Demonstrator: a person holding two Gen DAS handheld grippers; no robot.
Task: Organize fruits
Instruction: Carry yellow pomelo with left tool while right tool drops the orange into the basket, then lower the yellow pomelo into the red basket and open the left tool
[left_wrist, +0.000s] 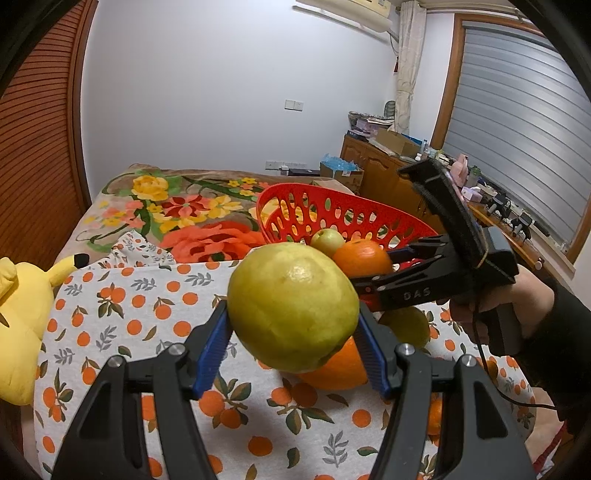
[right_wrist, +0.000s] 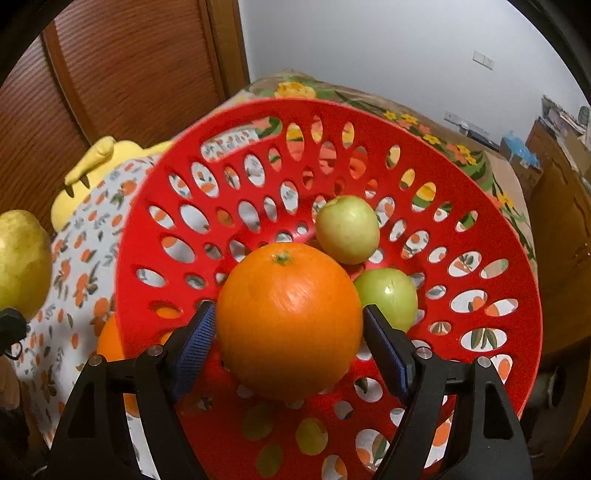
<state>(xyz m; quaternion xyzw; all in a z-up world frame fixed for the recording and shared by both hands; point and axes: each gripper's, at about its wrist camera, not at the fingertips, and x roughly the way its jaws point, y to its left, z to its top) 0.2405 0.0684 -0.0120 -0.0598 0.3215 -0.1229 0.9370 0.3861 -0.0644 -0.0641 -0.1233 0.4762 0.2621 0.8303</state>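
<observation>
The red basket (right_wrist: 517, 295), filling the centre of the right wrist view, already held two small green fruits (right_wrist: 347, 229) against its far wall, and an orange (right_wrist: 288, 317) sat low in the middle of that frame between the blue pads of the right tool (right_wrist: 288, 332). A thin gap showed at the right pad while the left pad lay at the skin, so it looked released or about to be, with the orange over the basket floor; whether it rested there could not be told. In the centre of the left wrist view the left tool (left_wrist: 291, 339) was clamped on a large yellow-green fruit (left_wrist: 291, 306), held in the air above the bed's orange-printed cloth (left_wrist: 147, 314) and short of the basket. Below and to the right of that fruit, another orange (left_wrist: 332, 373) and a green fruit (left_wrist: 406, 325) lay on the cloth, and a sliver of orange (left_wrist: 436, 413) showed at the lower right behind the tool's arm. A yellow plush toy (left_wrist: 18, 321) lay at the left edge. By my reading the job was roughly half done: three fruits were in or at the basket, one was in hand, and at least two more waited on the cloth.
</observation>
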